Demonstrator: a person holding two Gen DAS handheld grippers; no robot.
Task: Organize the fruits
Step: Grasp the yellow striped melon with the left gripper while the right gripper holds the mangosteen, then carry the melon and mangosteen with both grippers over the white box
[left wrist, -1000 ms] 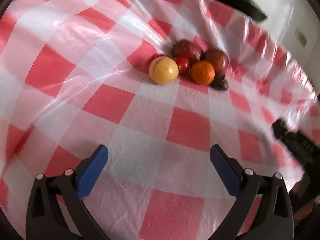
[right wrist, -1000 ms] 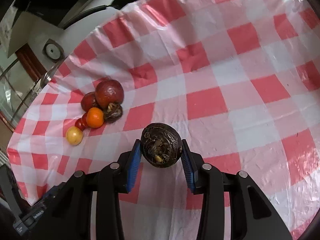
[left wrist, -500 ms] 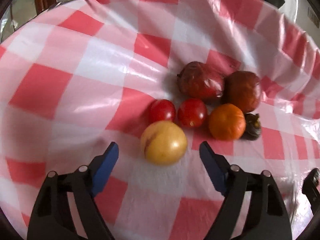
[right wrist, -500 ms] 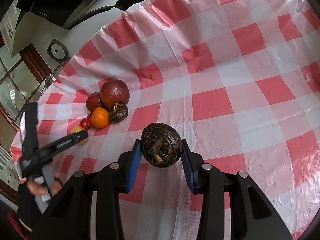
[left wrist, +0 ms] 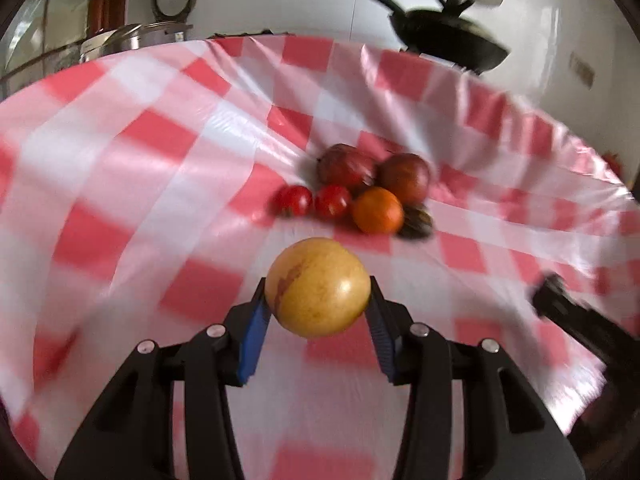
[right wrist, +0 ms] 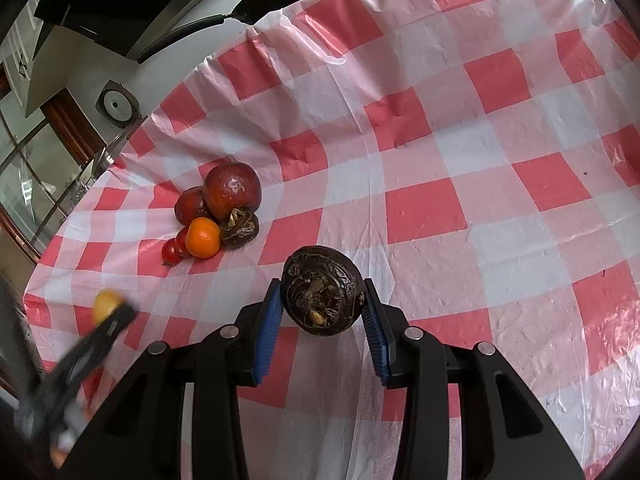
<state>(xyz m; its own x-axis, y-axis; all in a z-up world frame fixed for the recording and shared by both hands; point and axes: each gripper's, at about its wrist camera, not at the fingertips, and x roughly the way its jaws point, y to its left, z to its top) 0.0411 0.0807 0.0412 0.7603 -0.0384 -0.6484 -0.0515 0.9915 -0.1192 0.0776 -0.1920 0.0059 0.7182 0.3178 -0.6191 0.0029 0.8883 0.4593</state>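
A round yellow fruit (left wrist: 318, 287) sits between the blue pads of my left gripper (left wrist: 316, 312), whose jaws are closing on it; it is lifted clear of the cloth. The same yellow fruit (right wrist: 106, 305) shows blurred at the left of the right wrist view. Behind it lies a cluster: two small red tomatoes (left wrist: 312, 200), an orange (left wrist: 378, 210), two dark red fruits (left wrist: 374, 170) and a small dark wrinkled fruit (left wrist: 416, 220). My right gripper (right wrist: 322, 312) is shut on a dark wrinkled round fruit (right wrist: 322, 295), held above the cloth.
A red-and-white checked plastic cloth (right wrist: 460, 152) covers the round table. A black pan (left wrist: 444, 36) and a steel pot (left wrist: 132, 38) stand beyond the far edge. The fruit cluster (right wrist: 218, 212) lies near the table's left edge in the right wrist view.
My left gripper came up to the yellow fruit, closed on it and lifted it back from the cluster. The right gripper with its dark fruit has not moved.
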